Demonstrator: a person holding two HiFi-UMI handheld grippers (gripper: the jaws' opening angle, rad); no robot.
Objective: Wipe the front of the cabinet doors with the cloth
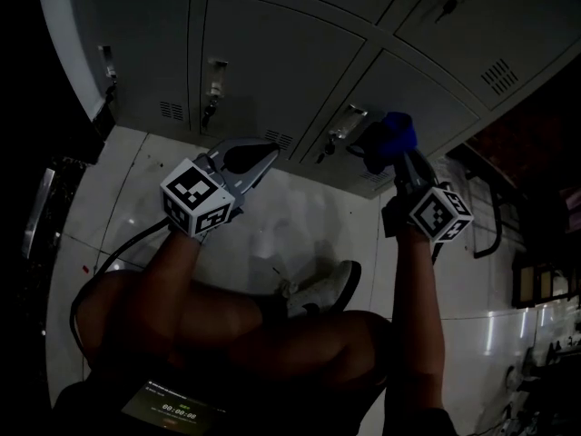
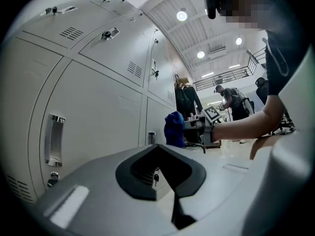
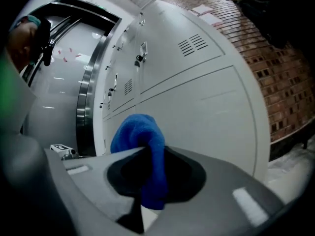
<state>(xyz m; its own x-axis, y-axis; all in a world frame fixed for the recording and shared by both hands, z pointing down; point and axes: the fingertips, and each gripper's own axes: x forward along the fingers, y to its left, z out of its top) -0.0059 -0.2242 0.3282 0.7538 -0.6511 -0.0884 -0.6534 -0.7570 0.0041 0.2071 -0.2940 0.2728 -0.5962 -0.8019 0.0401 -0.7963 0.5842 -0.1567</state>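
Observation:
A bunched blue cloth (image 1: 388,138) (image 3: 142,151) (image 2: 173,129) is pinched in my right gripper (image 1: 397,157) (image 3: 147,181), whose jaws are shut on it. The cloth sits close to a grey cabinet door (image 1: 413,98) (image 3: 197,112), just beside its handle (image 1: 343,123); contact cannot be told. My left gripper (image 1: 259,159) (image 2: 165,181) is shut and holds nothing. It hovers low in front of the bottom edge of another door (image 1: 272,57) (image 2: 98,117).
Grey locker doors with handles (image 2: 53,140), hanging keys (image 1: 208,109) and vent slots (image 1: 171,110) fill the wall. The pale tiled floor (image 1: 300,216) lies below, with my knees and a white shoe (image 1: 322,289). A brick wall (image 3: 280,82) stands at right. People (image 2: 231,102) stand far off.

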